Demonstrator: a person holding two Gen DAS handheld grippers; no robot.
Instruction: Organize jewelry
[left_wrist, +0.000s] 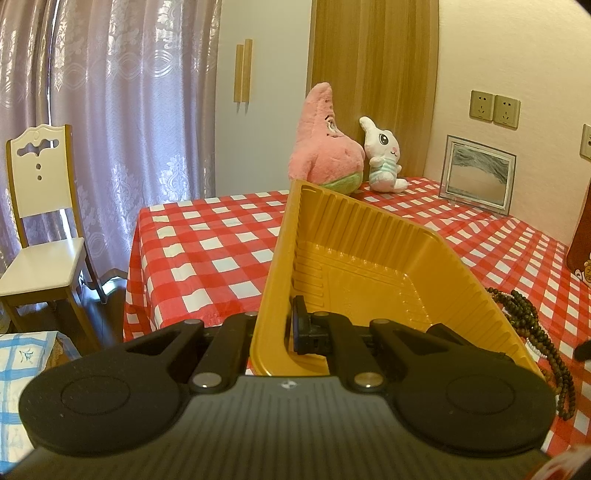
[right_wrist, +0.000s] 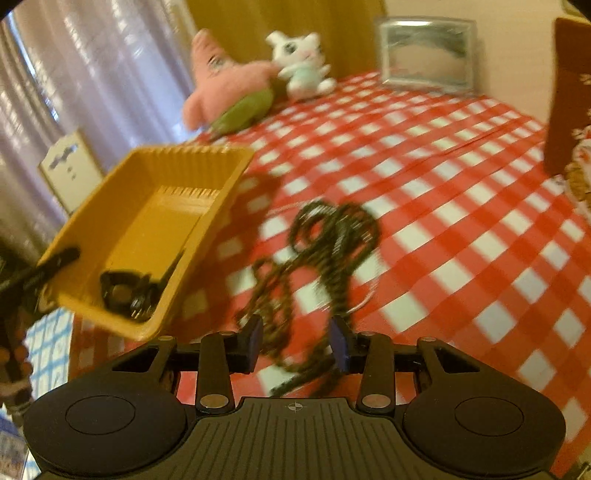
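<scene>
A yellow tray (left_wrist: 369, 258) is held tilted above the tabletop (right_wrist: 443, 206), its wall pinched by the left hand-held gripper (left_wrist: 291, 328). The right hand-held gripper (right_wrist: 297, 341), jaws spread, is poised over the dark beaded necklaces (right_wrist: 332, 236); closing on a strand seems called for next.

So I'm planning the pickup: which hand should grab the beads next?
Right. Its gripper has its fingers apart just above the dark beads, while the left gripper is shut on the yellow tray's wall, holding it tilted.

Lilac curtains (left_wrist: 110, 110), white chair (left_wrist: 40, 221)
</scene>
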